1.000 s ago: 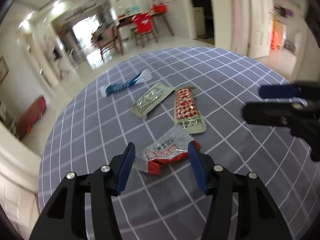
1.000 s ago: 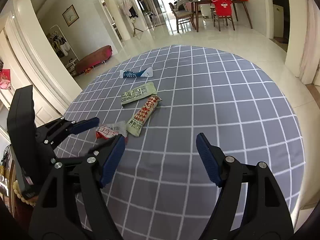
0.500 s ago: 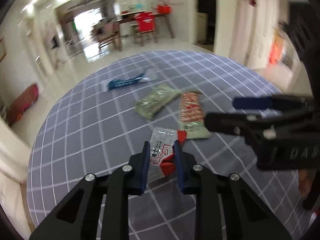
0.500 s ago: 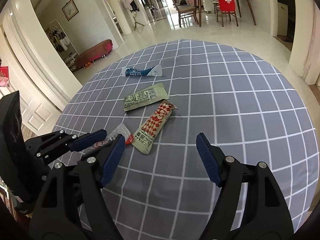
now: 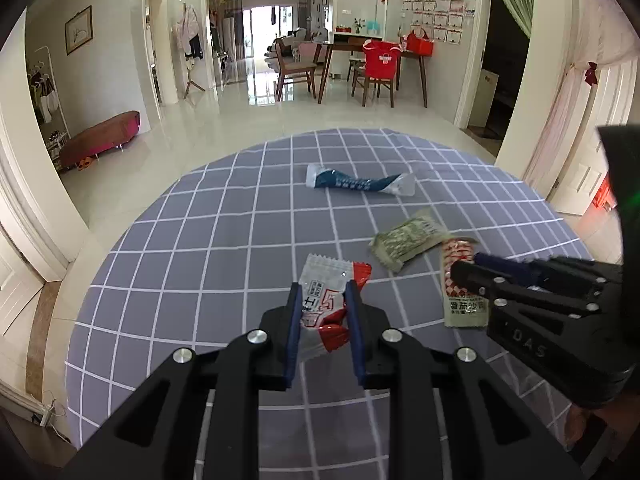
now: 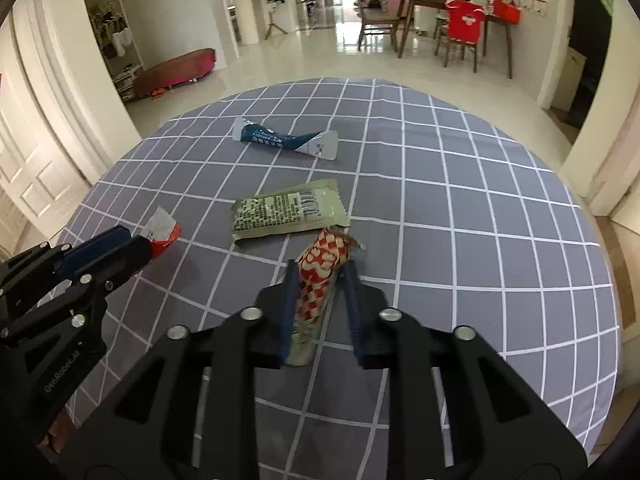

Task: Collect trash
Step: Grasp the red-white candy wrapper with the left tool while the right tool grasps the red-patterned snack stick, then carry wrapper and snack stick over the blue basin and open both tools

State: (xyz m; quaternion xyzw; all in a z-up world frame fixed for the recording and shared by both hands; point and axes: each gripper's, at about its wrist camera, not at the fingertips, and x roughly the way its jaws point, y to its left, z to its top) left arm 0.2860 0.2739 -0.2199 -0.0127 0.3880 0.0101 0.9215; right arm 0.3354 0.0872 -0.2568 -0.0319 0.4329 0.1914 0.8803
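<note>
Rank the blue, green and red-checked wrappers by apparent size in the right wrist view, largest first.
1. Green wrapper.
2. Red-checked wrapper, though it is nearest the camera and partly hidden between the right gripper's fingers, so this place is unsure.
3. Blue wrapper.

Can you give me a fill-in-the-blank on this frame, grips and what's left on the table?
1. The left gripper is shut on the white and ____ wrapper.
2. The right gripper is shut on the red checked wrapper, which lies just in front of the ____ wrapper.
3. Farthest from both grippers on the grid tablecloth lies the ____ and white wrapper.
4. The number of wrappers not between any fingers is ____.

Missing words: red; green; blue; two
</note>
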